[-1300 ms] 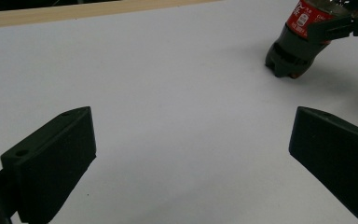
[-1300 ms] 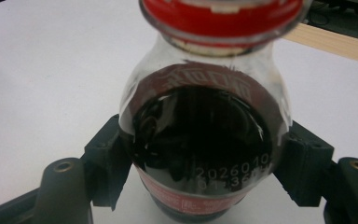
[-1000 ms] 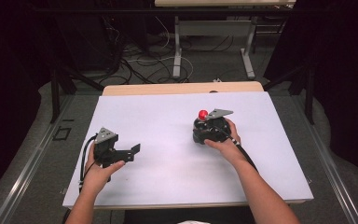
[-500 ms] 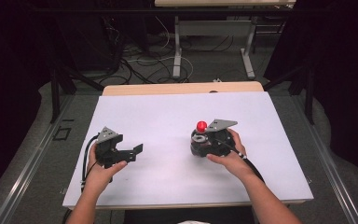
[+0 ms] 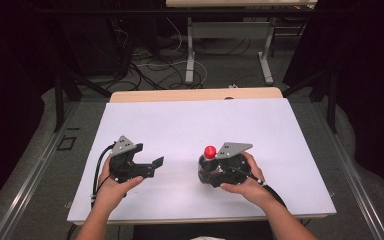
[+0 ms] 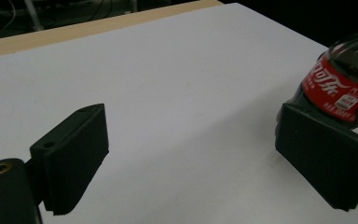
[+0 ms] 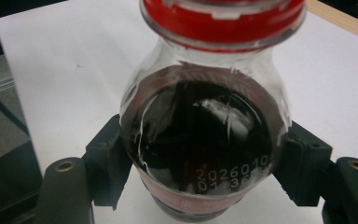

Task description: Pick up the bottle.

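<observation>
A cola bottle (image 5: 208,169) with a red cap (image 5: 209,151) and a red label stands upright just above the white table sheet (image 5: 190,120), right of centre. My right gripper (image 5: 211,174) is shut on its body; in the right gripper view the two jaws press the bottle (image 7: 205,135) from both sides below its shoulder. To the left, my left gripper (image 5: 156,163) points right toward the bottle. Its jaws have just been closing a little, and nothing is between them (image 6: 191,154). In the left gripper view the bottle (image 6: 349,74) rises beyond the right-hand jaw.
A wooden table edge (image 5: 195,94) runs along the back of the sheet. Behind the table, cables (image 5: 155,65) lie on the floor between metal table legs (image 5: 190,50). Dark drapes flank both sides.
The right gripper has carried the bottle toward the near edge and slightly left. The left gripper has shifted a little to the right.
</observation>
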{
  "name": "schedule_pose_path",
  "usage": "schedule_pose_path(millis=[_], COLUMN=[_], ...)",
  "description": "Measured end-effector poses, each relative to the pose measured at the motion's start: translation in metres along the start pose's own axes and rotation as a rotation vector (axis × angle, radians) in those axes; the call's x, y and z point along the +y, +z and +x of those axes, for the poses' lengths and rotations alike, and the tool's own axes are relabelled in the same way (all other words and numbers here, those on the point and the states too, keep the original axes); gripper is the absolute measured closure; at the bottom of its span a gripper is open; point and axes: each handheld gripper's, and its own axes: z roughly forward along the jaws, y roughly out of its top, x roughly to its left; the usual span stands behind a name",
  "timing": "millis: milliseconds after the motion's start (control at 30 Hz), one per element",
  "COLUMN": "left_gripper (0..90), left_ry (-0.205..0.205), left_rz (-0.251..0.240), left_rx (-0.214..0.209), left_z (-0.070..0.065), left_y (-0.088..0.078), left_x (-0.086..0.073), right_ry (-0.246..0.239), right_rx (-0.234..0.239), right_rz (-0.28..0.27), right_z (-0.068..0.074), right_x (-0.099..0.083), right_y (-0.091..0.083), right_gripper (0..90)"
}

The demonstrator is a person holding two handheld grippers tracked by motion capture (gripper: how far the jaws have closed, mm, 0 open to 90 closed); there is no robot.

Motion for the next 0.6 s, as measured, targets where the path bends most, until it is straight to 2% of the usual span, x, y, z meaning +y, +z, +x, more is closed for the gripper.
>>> schedule_pose_path(millis=[100, 200, 233, 333, 367, 400, 500, 600], left_gripper=[11.5, 15.8, 15.9, 16.6, 17.0, 17.6, 21.5, 26.4], left_ry=[0.014, 0.038, 0.038, 0.056, 0.056, 0.053, 0.053, 0.075], left_rz=[0.005, 0.003, 0.003, 0.01, 0.01, 0.012, 0.02, 0.036], left_rx=[-0.031, -0.055, -0.055, -0.101, -0.101, -0.123, -0.141, -0.167], left_z=[-0.008, -0.019, -0.019, -0.029, -0.029, -0.034, -0.038, -0.046], left_y=[-0.001, -0.002, -0.002, -0.004, -0.004, -0.004, -0.004, 0.0], left_x=[0.004, 0.009, 0.009, 0.014, 0.014, 0.016, 0.018, 0.023], right_ry=[-0.004, -0.021, -0.021, -0.019, -0.019, -0.028, -0.029, -0.035], right_rx=[0.01, 0.041, 0.041, 0.067, 0.067, 0.074, 0.076, 0.088], right_rz=[-0.002, 0.015, 0.015, 0.023, 0.023, 0.025, 0.029, 0.034], right_z=[0.004, 0.012, 0.012, 0.018, 0.018, 0.021, 0.026, 0.028], right_x=[-0.001, -0.003, -0.003, -0.004, -0.004, -0.005, -0.005, -0.004], right_y=[0.002, 0.007, 0.007, 0.011, 0.011, 0.013, 0.013, 0.013], right_gripper=[29.3, 29.3, 29.3, 29.3, 29.3, 29.3, 29.3, 29.3])
